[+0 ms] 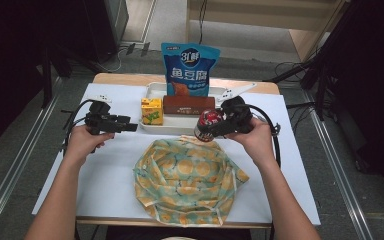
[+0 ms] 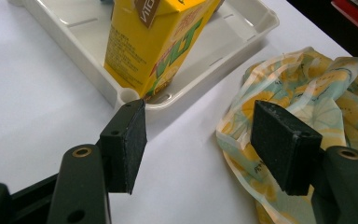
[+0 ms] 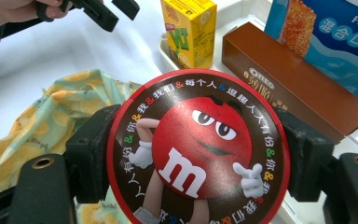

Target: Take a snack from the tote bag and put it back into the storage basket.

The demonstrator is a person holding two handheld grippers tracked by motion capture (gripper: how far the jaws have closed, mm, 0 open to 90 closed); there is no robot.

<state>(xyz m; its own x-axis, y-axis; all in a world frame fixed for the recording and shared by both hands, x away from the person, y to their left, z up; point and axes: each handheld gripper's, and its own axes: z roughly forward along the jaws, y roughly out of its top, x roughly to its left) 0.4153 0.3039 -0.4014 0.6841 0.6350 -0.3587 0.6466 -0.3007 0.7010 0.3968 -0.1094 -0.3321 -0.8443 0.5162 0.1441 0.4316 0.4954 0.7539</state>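
While the right hand-held gripper (image 3: 198,154) clamps the M&M's tin (image 3: 196,149) above the cloth bag (image 1: 187,180), the left hand-held gripper (image 2: 205,140) hangs wide apart, gripping zilch. It's just beside the tray (image 2: 242,32).

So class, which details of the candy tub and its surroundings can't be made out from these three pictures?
- candy tub: sides and base, hidden by the right gripper in its own view.
- brown box: print too small in the high view.
- blue pouch: cut off by the right gripper view's edge.
- yellow carton: top cut off in the left gripper view.
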